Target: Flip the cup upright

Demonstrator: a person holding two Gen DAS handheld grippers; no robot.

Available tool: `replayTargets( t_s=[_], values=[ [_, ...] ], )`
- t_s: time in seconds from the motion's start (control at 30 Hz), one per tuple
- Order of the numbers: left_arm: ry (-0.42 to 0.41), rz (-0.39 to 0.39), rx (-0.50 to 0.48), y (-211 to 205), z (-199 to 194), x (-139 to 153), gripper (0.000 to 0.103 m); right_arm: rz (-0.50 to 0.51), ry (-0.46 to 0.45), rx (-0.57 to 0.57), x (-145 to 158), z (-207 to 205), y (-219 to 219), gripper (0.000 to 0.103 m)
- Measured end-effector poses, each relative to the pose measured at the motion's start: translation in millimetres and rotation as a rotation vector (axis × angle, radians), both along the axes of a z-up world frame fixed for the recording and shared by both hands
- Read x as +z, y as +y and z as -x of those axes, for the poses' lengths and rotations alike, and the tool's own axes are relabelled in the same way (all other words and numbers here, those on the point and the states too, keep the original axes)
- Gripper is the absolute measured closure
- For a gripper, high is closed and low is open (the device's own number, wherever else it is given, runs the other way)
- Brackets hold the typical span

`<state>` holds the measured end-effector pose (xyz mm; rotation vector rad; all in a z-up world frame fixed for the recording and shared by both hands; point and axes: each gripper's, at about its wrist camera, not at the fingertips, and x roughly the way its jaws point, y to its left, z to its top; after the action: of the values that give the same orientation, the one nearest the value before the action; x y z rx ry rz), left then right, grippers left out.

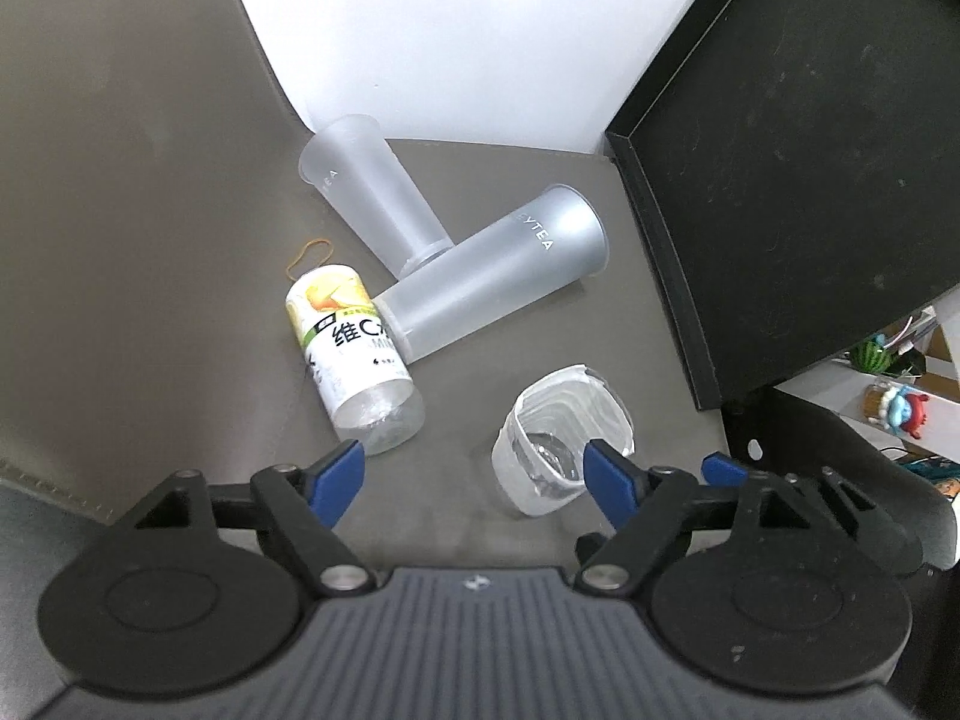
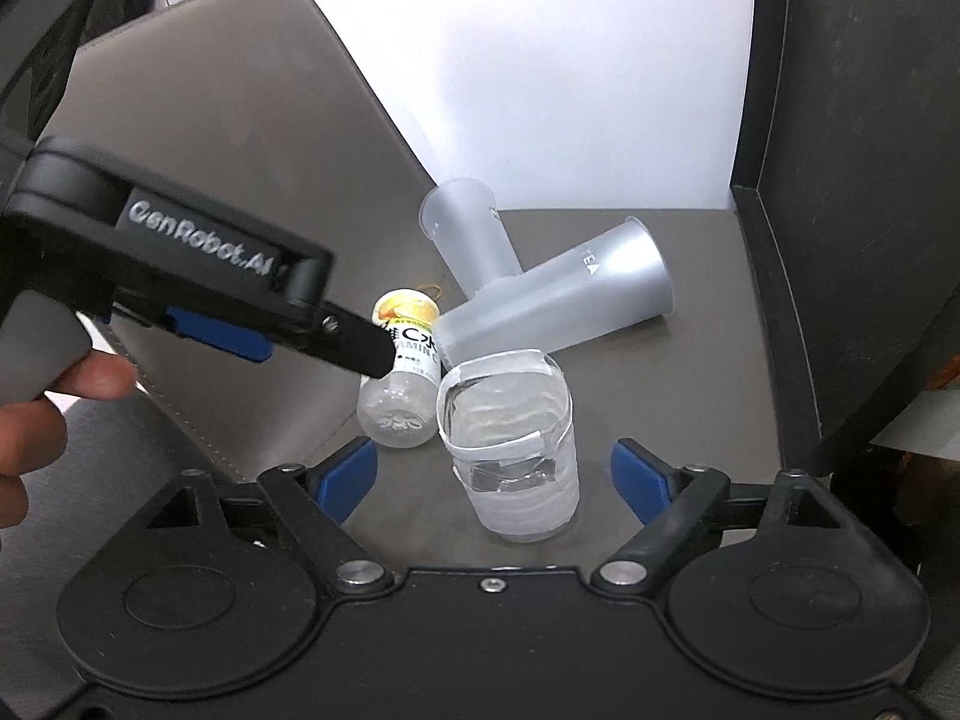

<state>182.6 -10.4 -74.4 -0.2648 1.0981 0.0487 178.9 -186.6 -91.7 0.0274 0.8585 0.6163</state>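
A short clear cup with white tape on its rim [image 1: 561,441] [image 2: 510,450] stands upright, mouth up, on the grey mat. Two tall frosted cups lie on their sides behind it: one [image 1: 372,192] [image 2: 471,234] points away, the other [image 1: 498,282] [image 2: 564,300] lies across its base. My left gripper [image 1: 474,474] is open and empty, its right finger in front of the short cup. My right gripper [image 2: 495,474] is open, with the short cup standing between its fingers, untouched. The left gripper also shows in the right wrist view [image 2: 240,342], at left.
A clear bottle with a yellow and white label [image 1: 354,354] [image 2: 402,378] lies on its side left of the cups. A yellow rubber band [image 1: 309,255] lies behind it. A black tray [image 1: 798,168] leans at the right. A white wall [image 1: 450,30] rises behind.
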Motion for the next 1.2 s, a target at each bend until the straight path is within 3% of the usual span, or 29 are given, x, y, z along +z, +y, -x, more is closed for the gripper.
replayTargets(
  t_s=[0.17,0.73,1.2],
  values=[
    [-0.029,-0.043,0.013,1.1,17.8,12.5,0.021,-0.014,-0.019,-0.019,11.9,4.8,-7.1,0.013],
    [-0.098,-0.061,-0.001,5.1,76.5,38.0,0.019,-0.044,-0.062,-0.07,58.4,28.7,-30.1,0.001],
    [-0.154,-0.084,-0.011,0.1,123.8,54.3,0.017,-0.05,-0.083,-0.101,94.8,54.3,-44.9,0.0]
  ],
)
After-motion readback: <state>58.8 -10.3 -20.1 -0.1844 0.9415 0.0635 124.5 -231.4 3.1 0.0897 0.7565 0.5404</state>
